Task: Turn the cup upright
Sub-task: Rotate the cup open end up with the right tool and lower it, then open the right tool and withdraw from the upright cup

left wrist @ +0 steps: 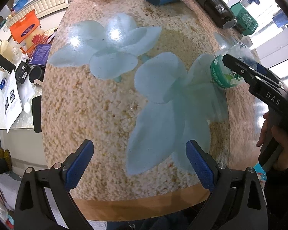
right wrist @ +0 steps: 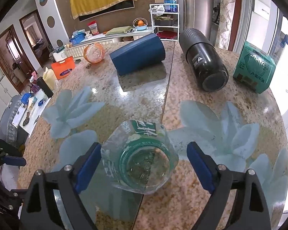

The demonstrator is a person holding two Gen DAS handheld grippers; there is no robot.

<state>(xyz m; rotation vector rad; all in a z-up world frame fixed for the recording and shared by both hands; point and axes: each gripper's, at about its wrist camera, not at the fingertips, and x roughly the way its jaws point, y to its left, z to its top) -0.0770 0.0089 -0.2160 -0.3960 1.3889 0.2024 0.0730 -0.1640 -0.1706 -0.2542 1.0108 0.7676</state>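
A clear plastic cup (right wrist: 140, 159) with a green printed band lies on its side on the granite table (right wrist: 182, 201), its open mouth facing my right gripper (right wrist: 144, 164). The right gripper is open, a blue-padded finger on each side of the cup, not pressing it. In the left wrist view the cup (left wrist: 223, 71) lies at the right with the right gripper's black finger over it. My left gripper (left wrist: 140, 161) is open and empty, low over the table's near edge.
Several things lie on their sides at the back: a dark blue cup (right wrist: 138, 57), a black flask (right wrist: 205, 61), an orange jar (right wrist: 94, 52). A green box (right wrist: 254, 69) stands at the far right. A cluttered side table (left wrist: 13, 76) is left of the table.
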